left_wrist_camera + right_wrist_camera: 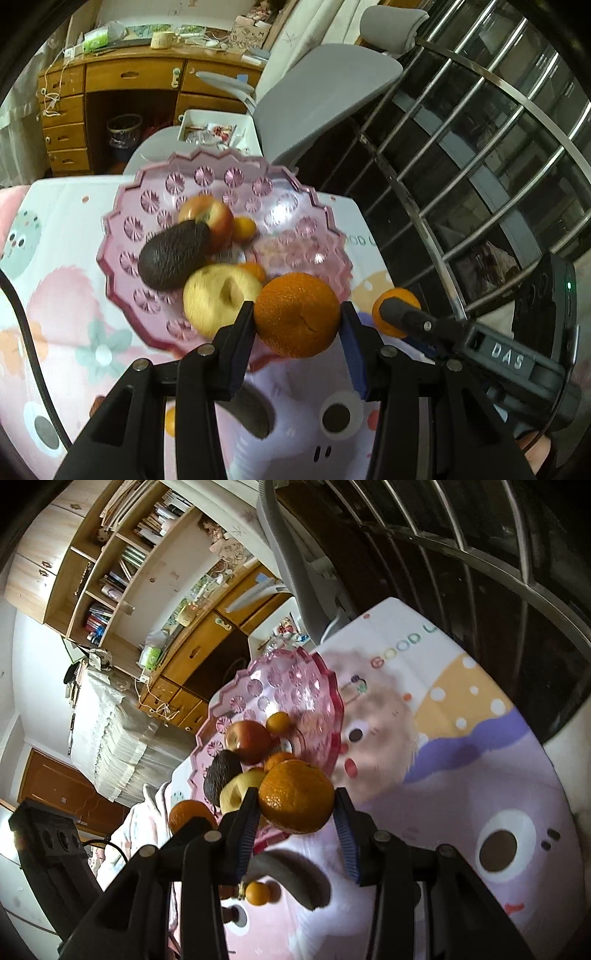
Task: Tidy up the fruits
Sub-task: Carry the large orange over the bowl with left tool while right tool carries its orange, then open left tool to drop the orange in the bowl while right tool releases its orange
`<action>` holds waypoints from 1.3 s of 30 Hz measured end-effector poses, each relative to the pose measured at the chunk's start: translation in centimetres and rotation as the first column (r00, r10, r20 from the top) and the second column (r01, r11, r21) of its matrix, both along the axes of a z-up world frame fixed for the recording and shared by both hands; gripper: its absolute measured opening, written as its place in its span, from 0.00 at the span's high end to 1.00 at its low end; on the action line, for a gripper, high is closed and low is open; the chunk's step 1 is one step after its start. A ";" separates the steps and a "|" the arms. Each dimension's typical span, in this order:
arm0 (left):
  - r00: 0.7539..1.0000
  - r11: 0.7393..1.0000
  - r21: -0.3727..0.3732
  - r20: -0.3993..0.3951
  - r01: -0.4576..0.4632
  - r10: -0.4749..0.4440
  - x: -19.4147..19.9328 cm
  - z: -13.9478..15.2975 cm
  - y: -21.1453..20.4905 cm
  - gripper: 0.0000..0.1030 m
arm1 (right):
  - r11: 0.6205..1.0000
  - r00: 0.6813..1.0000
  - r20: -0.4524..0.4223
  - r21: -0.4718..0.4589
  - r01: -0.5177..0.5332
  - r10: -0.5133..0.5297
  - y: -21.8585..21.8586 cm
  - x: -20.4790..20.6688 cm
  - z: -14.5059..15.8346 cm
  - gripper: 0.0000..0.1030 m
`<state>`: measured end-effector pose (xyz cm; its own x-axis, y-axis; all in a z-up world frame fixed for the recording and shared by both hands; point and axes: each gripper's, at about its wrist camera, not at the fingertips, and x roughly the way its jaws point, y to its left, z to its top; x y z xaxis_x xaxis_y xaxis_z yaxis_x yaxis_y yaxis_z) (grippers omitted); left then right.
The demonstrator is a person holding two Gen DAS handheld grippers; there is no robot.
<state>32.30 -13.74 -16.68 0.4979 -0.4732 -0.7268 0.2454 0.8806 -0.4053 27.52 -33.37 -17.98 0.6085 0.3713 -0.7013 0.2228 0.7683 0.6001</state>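
Fruits sit partly in a pink glass bowl and partly in the two grippers — both held above a desk spread with a cartoon-printed cloth. The left gripper has its fingers clamped on an orange, one pad pressed to each side, with the fruit hanging over the bowl's near rim. The right gripper grips a second orange the same way; in the left wrist view that orange peeks out behind the right gripper's dark finger, just beside the bowl's right edge.

Inside the bowl lie a dark avocado, a red apple touching it from behind, a yellow apple at the near side, and a small kumquat beside the red apple. Another small orange fruit is half hidden between the yellow apple and the held orange.

On the cloth below the right gripper rests one more kumquat — outside the bowl, near the desk's front.
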 end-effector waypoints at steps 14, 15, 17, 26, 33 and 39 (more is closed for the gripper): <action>0.997 0.997 0.016 0.021 -0.073 0.072 5.6 -0.5 -0.8 0.58 | 0.998 0.997 -0.043 -0.007 -0.061 0.061 0.4 3.2 -2.5 0.60; 0.997 0.997 0.020 0.018 -0.073 0.072 5.9 -0.7 -0.9 0.58 | 0.998 0.996 -0.049 -0.010 -0.069 0.068 0.5 3.4 -2.7 0.60; 0.997 0.997 0.026 0.007 -0.073 0.073 6.5 -1.1 -1.2 0.58 | 0.996 0.994 -0.060 -0.016 -0.087 0.086 0.7 3.9 -3.0 0.60; 0.997 0.996 0.038 -0.001 -0.076 0.076 7.1 -1.7 -1.4 0.45 | 0.992 0.992 -0.036 -0.031 -0.124 0.122 1.6 4.4 -2.9 0.53; 0.996 0.994 0.052 0.004 -0.091 0.091 6.0 -0.9 -0.4 0.38 | 0.992 0.993 -0.029 -0.047 -0.119 0.118 1.7 3.7 -2.3 0.53; 0.992 0.989 0.078 0.001 -0.124 0.124 4.0 -0.5 1.5 0.36 | 0.990 0.992 -0.025 -0.063 -0.128 0.127 2.4 2.8 -1.9 0.52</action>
